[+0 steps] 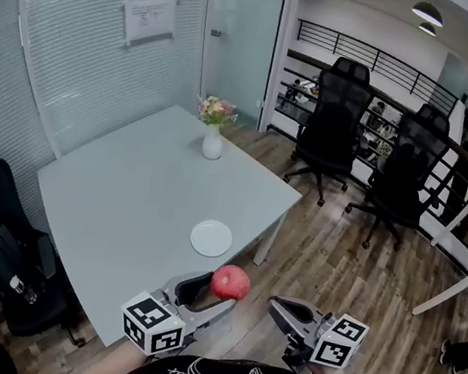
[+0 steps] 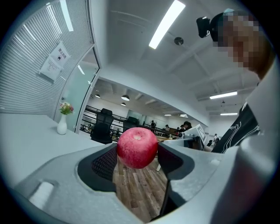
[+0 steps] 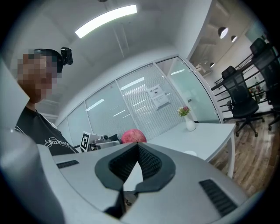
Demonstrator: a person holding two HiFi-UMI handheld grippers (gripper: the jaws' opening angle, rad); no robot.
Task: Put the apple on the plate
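A red apple (image 1: 231,282) is held in the air just off the table's near edge, a short way in front of the white plate (image 1: 211,238). My left gripper (image 1: 218,293) is shut on the apple (image 2: 137,147), its dark pads pressing both sides. The plate is bare and lies near the table's front right corner. My right gripper (image 1: 273,303) hangs over the wooden floor to the right of the apple; its jaws (image 3: 138,146) are shut with nothing between them. In the right gripper view the apple (image 3: 133,136) shows just past the jaws, with the plate (image 3: 190,153) further right.
A grey table (image 1: 135,192) carries a white vase with flowers (image 1: 214,130) at its far side. Two black office chairs (image 1: 334,119) stand on the floor beyond. Another dark chair (image 1: 1,249) sits at the table's left. A glass wall runs behind.
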